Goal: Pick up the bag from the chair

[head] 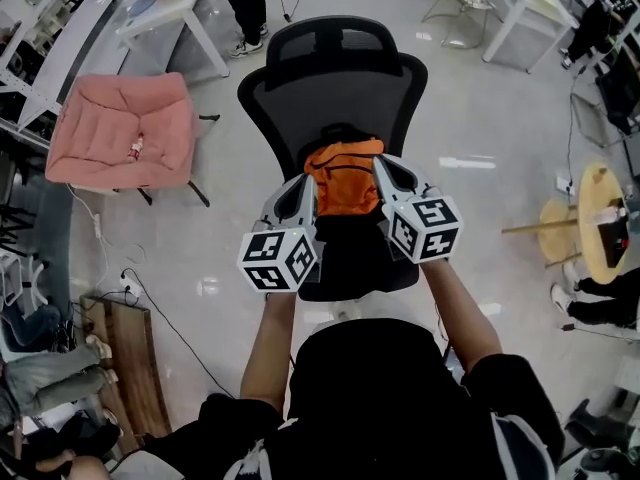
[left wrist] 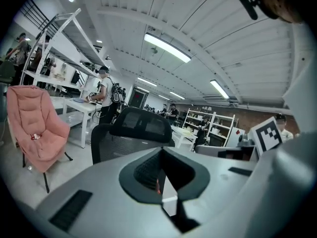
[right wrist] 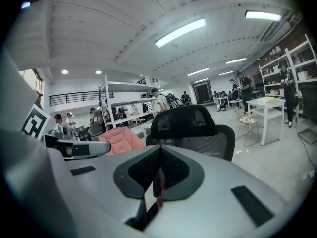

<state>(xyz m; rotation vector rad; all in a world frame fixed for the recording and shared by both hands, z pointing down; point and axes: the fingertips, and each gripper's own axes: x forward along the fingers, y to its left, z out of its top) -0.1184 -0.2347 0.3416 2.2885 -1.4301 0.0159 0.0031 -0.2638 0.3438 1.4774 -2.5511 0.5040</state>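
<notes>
Jaws are clenched on both of the tools you hold, and nothing is pinched in either. Your left gripper [head: 309, 181] reaches over the left half of the seat of the black mesh chair [head: 335, 88]. Your right gripper [head: 379, 162] reaches over the right half. Both aim toward the chair's backrest. Their marker cubes, left [head: 278, 259] and right [head: 425, 228], sit nearer you, above the front of the chair's seat.

The bag [head: 343, 178], orange with a dark top edge, rests on the chair's seat, propped against the bottom of the backrest. It lies between your two grippers, with each tip just beside one of its upper corners. You cannot tell from the head view whether either tip touches the fabric.

In the left gripper view the dark ribbed pads meet at the tip, and only a thin sliver of orange shows through the slot beneath them. The right gripper view shows the same: pads together, a streak of orange below. Both views look past the tips at the chair's headrest.

A pink padded seat [head: 125, 128] stands well apart from the chair on its left as you face it. A round wooden table [head: 600, 223] stands well apart on its right. Beyond the chair's back, a person [head: 245, 3] stands near a white table [head: 165, 13].
</notes>
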